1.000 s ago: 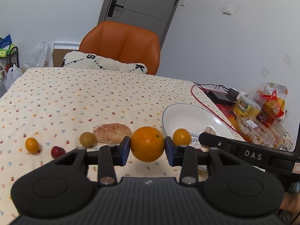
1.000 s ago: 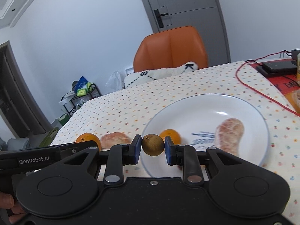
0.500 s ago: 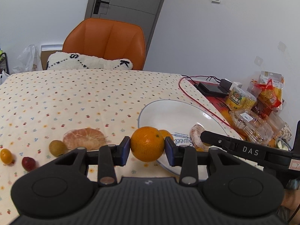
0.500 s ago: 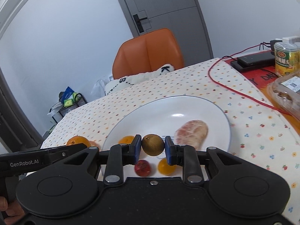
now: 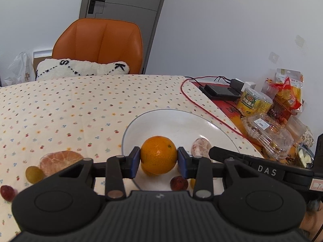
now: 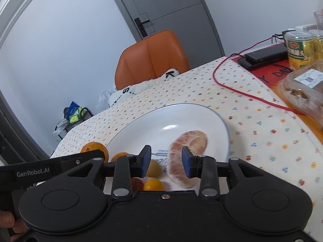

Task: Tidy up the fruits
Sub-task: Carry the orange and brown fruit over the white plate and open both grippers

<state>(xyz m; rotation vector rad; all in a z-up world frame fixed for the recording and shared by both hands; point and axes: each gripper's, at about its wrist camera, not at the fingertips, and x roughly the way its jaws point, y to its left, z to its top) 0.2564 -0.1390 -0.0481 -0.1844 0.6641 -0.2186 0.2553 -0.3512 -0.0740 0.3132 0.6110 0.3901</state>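
**Dropping the brown fruit, orange next**

Releasing marks the change: half a second back the right gripper pinched a small brown fruit over the plate; now its blue pads stand apart with nothing between them. The small yellowish-brown fruit lying just beyond the left pad is probably that one, so one more piece is judged delivered. Below the pads sit a red fruit and a small orange one; ahead and slightly right lies the peeled citrus.

The left gripper remains closed on the orange, both pads pressed against its sides, and has come over the plate's near-left rim. Left of this claw, off the plate, another peeled citrus, a small green-brown fruit and a red fruit wait on the tablecloth. Setting the orange down looks like the next step.
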